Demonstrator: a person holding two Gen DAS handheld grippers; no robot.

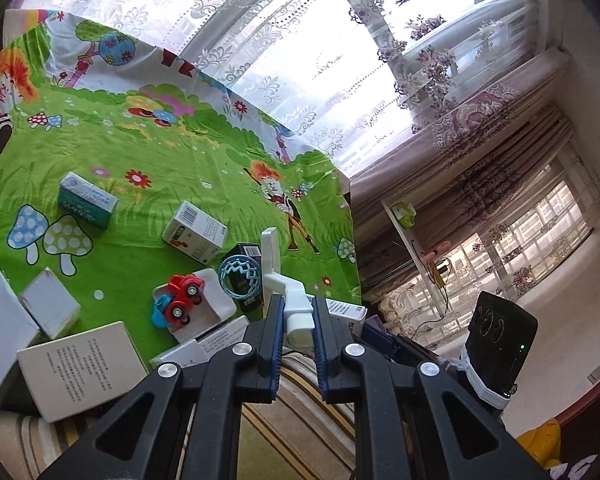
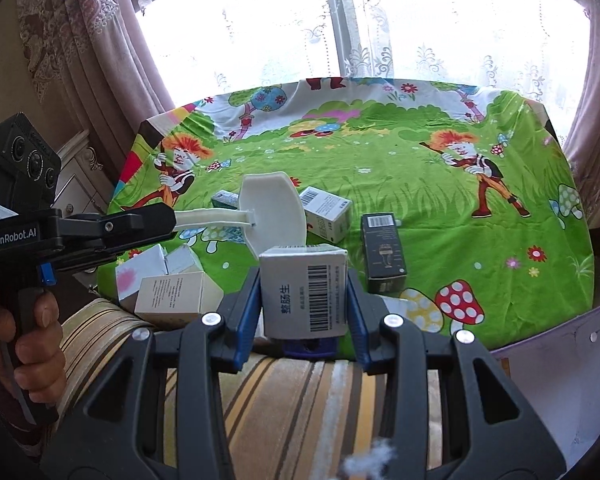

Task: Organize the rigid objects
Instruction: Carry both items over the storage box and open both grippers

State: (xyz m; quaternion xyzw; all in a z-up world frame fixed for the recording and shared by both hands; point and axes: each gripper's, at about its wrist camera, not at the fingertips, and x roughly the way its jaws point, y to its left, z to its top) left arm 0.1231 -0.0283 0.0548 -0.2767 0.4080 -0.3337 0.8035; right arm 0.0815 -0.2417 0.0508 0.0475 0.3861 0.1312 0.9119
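My left gripper (image 1: 296, 312) is shut on the handle of a white plastic scoop (image 1: 278, 276); in the right wrist view the left gripper (image 2: 156, 224) holds the scoop (image 2: 270, 210) in the air above the table's near left part. My right gripper (image 2: 304, 296) is shut on a grey-white barcode box (image 2: 304, 292), held above the table's near edge. Below the left gripper a red toy car (image 1: 182, 294) lies on a white tray (image 1: 216, 300) beside a blue lattice ring (image 1: 240, 274).
The table wears a green cartoon cloth (image 2: 420, 184). On it lie a teal box (image 1: 86, 200), a white box (image 2: 326, 216), a black box (image 2: 382, 252) and several white boxes (image 2: 172, 284) stacked at the near left. A striped cushion (image 2: 300, 392) lies in front, curtains behind.
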